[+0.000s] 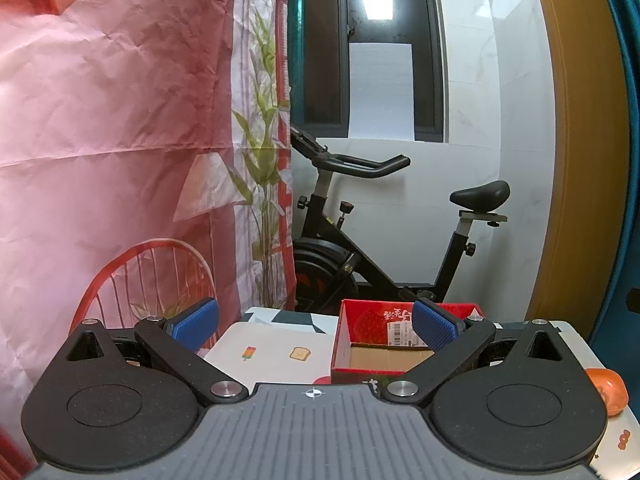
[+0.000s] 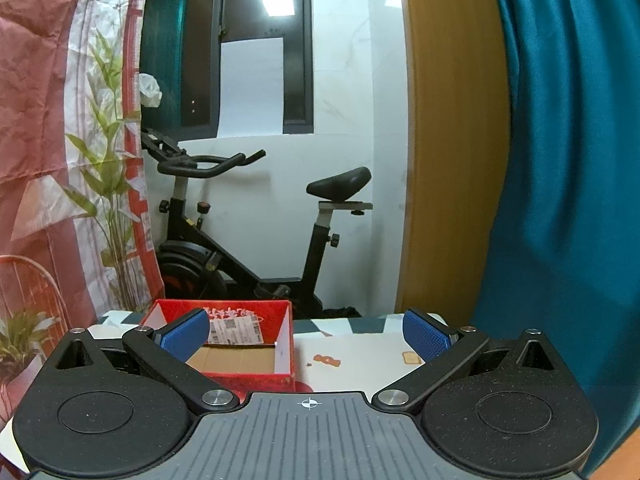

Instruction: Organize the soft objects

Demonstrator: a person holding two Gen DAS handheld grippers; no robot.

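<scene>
A red open cardboard box stands on a white table with small food prints; its brown floor is bare inside. My left gripper is open and empty, held above the table, its right blue pad in front of the box's right side. An orange soft object lies at the table's right edge. In the right wrist view the box sits ahead to the left. My right gripper is open and empty, its left pad over the box's left side.
A black exercise bike stands behind the table by a white wall. A pink printed backdrop hangs on the left. A wooden door frame and a teal curtain are on the right.
</scene>
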